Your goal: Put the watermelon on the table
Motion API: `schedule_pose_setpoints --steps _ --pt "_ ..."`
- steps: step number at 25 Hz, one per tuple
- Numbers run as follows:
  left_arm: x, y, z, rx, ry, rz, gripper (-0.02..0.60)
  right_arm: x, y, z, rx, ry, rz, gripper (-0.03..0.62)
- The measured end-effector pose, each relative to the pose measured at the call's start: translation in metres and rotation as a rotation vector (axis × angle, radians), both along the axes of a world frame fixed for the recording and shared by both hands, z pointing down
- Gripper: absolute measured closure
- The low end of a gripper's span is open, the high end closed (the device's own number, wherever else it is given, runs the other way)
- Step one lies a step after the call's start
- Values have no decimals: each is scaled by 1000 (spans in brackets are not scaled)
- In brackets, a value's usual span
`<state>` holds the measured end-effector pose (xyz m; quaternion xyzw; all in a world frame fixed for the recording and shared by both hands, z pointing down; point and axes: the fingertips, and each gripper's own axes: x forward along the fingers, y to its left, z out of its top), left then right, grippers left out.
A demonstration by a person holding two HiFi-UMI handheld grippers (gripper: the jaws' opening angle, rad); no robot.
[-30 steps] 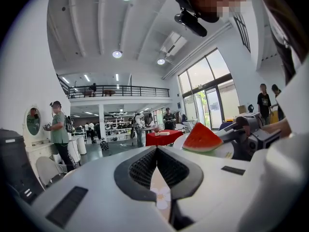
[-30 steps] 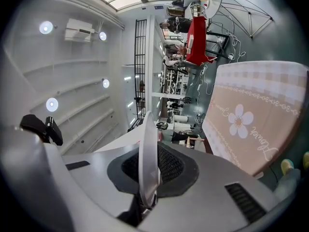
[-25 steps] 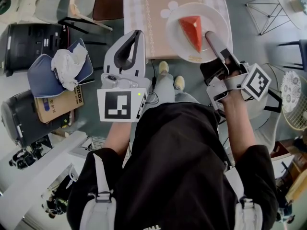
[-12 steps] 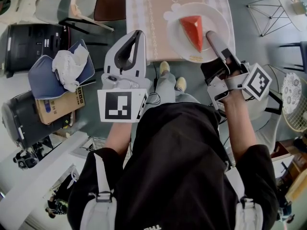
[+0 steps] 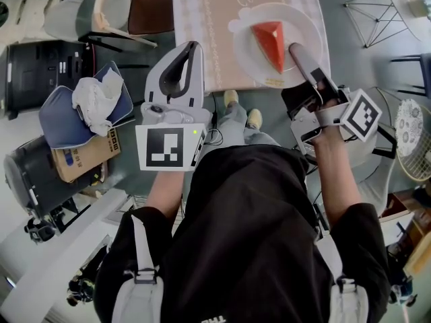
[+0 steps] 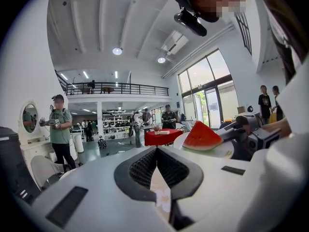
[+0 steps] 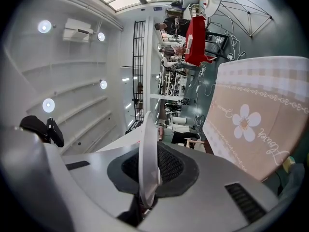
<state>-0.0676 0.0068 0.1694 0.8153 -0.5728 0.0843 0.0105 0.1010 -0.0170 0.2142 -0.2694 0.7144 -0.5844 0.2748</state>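
White plastic up close: the left gripper (image 5: 193,48) hangs empty, jaws pressed together at the tips. The right gripper (image 5: 295,48) pinches the rim of a round white plate (image 5: 246,56), edge-on in its own view. The red watermelon wedge (image 5: 269,44) sits on it, over the beige flower-print tablecloth (image 5: 215,25). Whether plate touches cloth, can't tell.

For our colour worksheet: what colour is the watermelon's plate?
The plate is white; head view shows best.
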Motion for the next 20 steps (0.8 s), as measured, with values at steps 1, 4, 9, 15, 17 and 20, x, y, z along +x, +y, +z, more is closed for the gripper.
schedule_pose_setpoints --steps 1,4,9,15,17,20 --pt "0 -2 0 2 2 4 569 0 -2 0 -1 1 3 566" --pt "-1 -8 0 -1 5 14 569 -3 -7 0 -3 5 9 566" --pt "-8 -22 3 -6 14 32 569 -10 -19 -1 2 11 23 566" --pt "-12 -42 3 9 21 53 569 -16 -33 -1 -2 17 34 566" --pt "-13 -48 3 7 20 60 569 -17 -38 -1 -3 20 38 566" --pt "-17 -56 2 9 25 64 569 -20 -45 -2 -3 24 44 566"
